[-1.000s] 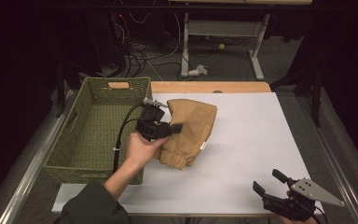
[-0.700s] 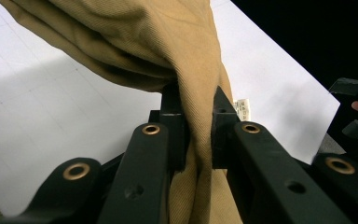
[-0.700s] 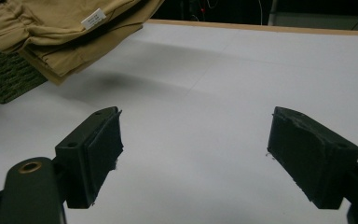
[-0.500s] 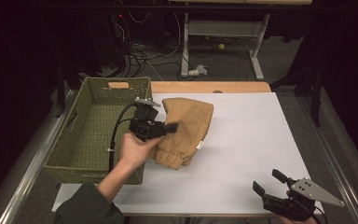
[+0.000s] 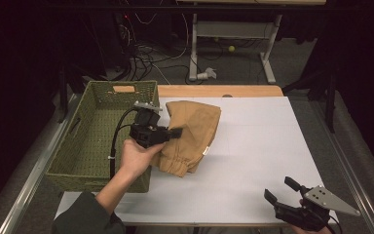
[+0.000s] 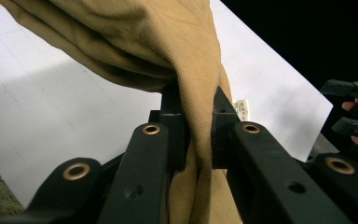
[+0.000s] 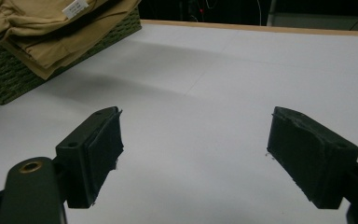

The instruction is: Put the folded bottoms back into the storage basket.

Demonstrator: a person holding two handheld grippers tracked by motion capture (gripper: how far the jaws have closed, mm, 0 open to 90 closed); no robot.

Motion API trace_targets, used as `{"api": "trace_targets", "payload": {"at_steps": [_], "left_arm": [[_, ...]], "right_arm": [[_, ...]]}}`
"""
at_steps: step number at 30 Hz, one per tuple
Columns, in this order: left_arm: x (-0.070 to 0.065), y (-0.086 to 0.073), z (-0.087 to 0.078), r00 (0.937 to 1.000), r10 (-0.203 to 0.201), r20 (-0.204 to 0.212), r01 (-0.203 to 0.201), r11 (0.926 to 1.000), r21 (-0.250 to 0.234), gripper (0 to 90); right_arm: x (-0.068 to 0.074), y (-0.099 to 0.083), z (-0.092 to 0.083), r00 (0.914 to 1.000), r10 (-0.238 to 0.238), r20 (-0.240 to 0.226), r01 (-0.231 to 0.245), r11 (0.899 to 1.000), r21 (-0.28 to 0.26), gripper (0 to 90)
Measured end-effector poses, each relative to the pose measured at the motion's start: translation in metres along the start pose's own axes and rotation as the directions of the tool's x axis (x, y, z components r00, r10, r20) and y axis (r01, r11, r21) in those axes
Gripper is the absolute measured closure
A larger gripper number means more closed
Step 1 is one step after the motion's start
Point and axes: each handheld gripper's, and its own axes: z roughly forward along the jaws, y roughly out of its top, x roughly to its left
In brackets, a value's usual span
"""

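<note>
A folded tan garment (image 5: 192,134) hangs over the white table beside the green wicker basket (image 5: 97,136). My left gripper (image 5: 171,133) is shut on its left edge and holds it lifted. In the left gripper view the tan cloth (image 6: 186,56) is pinched between the two black jaws of that gripper (image 6: 196,123), and a small white label (image 6: 240,110) shows behind. My right gripper (image 5: 281,191) rests at the table's near right corner, open. In the right gripper view its pads (image 7: 100,151) stand wide apart over bare table, and the garment (image 7: 42,28) hangs at the upper left above the basket (image 7: 9,79).
The white table top (image 5: 258,146) stretches right of the garment, with a wooden strip (image 5: 219,90) along its far edge. Desk legs, cables and a small ball lie on the dark floor beyond. The table's near edge runs just below the right gripper.
The left hand has carried the garment a little leftward and up, toward the basket's right rim. The right gripper has stayed where it was.
</note>
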Motion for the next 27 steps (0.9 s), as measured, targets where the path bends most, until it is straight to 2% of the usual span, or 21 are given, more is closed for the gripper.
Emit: {"api": "trace_targets", "payload": {"at_steps": [17,27], "left_arm": [[0.006,-0.004,-0.021,0.9999,-0.016,0.004,0.016,0.9994,-0.03,79.1],[0.012,-0.006,-0.033,0.9995,-0.029,-0.012,0.028,0.9985,-0.048,79.1]], "right_arm": [[0.0,0.0,0.0,1.0,-0.001,0.0,0.001,1.0,0.001,19.1],[0.0,0.0,0.0,1.0,0.0,0.001,0.0,1.0,0.001,19.2]]}}
